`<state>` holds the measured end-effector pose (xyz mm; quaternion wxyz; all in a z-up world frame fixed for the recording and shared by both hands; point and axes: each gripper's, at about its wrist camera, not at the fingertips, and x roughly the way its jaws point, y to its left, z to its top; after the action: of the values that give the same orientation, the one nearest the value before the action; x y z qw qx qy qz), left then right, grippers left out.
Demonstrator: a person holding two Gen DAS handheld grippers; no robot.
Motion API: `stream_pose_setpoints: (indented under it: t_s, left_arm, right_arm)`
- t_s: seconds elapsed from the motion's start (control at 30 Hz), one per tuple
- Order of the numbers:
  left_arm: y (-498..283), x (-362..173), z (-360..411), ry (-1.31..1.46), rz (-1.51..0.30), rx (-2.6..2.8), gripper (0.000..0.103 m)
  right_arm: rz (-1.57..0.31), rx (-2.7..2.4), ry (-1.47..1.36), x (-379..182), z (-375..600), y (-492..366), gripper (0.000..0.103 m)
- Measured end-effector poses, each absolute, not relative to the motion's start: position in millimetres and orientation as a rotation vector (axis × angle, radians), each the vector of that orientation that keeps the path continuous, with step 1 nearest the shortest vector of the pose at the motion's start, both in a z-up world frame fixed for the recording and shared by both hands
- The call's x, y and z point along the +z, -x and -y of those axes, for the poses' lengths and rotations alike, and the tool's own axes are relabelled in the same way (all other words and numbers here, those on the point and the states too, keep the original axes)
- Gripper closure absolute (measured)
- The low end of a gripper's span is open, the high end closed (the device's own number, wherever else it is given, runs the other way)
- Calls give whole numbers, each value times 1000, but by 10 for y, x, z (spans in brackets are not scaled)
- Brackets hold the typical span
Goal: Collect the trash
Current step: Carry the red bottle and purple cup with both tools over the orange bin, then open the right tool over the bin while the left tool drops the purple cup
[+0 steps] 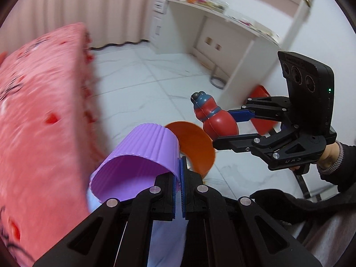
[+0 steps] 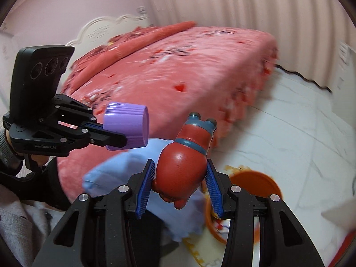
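Clearly the left gripper (image 1: 179,178) pinches the purple cup's (image 1: 142,153) thin wall; the right gripper (image 2: 180,182) clamps the red toy (image 2: 182,166); either could slip above the orange bin (image 1: 195,146).

The left gripper (image 1: 179,178) is pinching the wall of a ribbed purple cup (image 1: 140,155), its mouth facing the camera, while the right gripper (image 1: 224,125) is clamping a red and blue toy (image 1: 211,115) above an orange bowl (image 1: 193,146), beside the pink bed (image 1: 44,111)
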<state>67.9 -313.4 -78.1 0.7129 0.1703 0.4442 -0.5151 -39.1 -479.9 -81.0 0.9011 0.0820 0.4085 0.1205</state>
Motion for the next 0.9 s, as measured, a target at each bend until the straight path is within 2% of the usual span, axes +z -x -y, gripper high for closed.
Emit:
stream_pose_setpoints:
  t_s: [0.3, 0.57, 0.73, 0.77, 0.83, 0.9]
  left_arm:
    - [-653, -1223, 4068, -453, -1064, -1271, 98]
    - [-787, -1624, 4325, -470, -1175, -1271, 98]
    - [-873, -1766, 4336, -482, -1232, -1252, 98]
    - [-892, -1790, 4340, -483, -1239, -1249, 98]
    - [-904, -1820, 4410, -487, -1249, -1248, 98]
    - [-900, -1853, 4453, -489, -1261, -1254, 98]
  right_arm:
    - [-913, 67, -312, -1378, 5726, 687, 57]
    - [-998, 24, -411, -2092, 6021, 595, 57]
    - [-1093, 14, -447, -2500, 5994, 441, 51]
    - [-1103, 10, -448, -2540, 5995, 437, 51]
    - [-1104, 3, -447, -2537, 5993, 455, 43]
    - [-1091, -4, -455, -2509, 6022, 493, 42]
